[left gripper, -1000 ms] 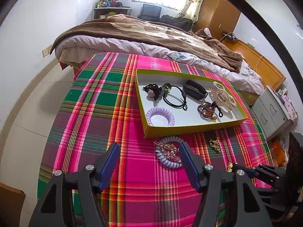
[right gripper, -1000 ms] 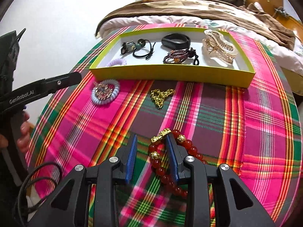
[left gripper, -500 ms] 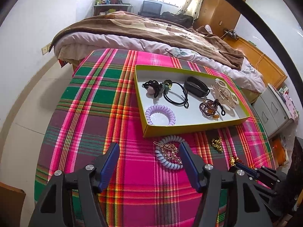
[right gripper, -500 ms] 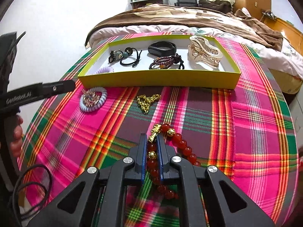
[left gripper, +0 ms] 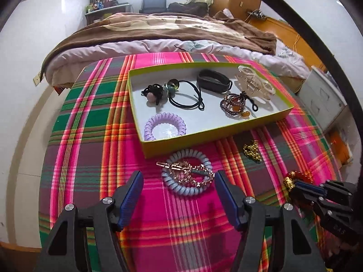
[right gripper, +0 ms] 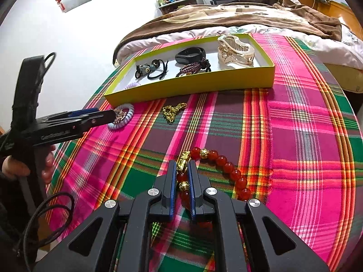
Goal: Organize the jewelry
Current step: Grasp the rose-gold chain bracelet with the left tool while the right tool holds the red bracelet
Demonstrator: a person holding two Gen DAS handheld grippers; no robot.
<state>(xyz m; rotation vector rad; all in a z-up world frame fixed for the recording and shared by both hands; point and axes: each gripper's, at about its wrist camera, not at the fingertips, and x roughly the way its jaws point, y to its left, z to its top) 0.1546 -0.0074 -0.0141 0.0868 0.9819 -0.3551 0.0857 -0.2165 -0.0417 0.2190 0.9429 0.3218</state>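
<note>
A woven plaid cloth, matt, covers the worktop. The tray at frame centre looks like card, yellow-green outside, matt white inside. The red bead bracelet in the lower middle is glossy with shiny gold-coloured charms. The coil hair tie looks like smooth plastic. The gold chain gleams like metal.

A tray sat on the table, with the bed behind it. In the tray lay a coil hair tie at the near left, hair elastics behind it, a band and beaded bracelet further right, and a claw clip at the far right. Before the tray, from left to right, lay a second coil tie with a hairpin on it, a chain, and a bead bracelet nearest the front edge.
</note>
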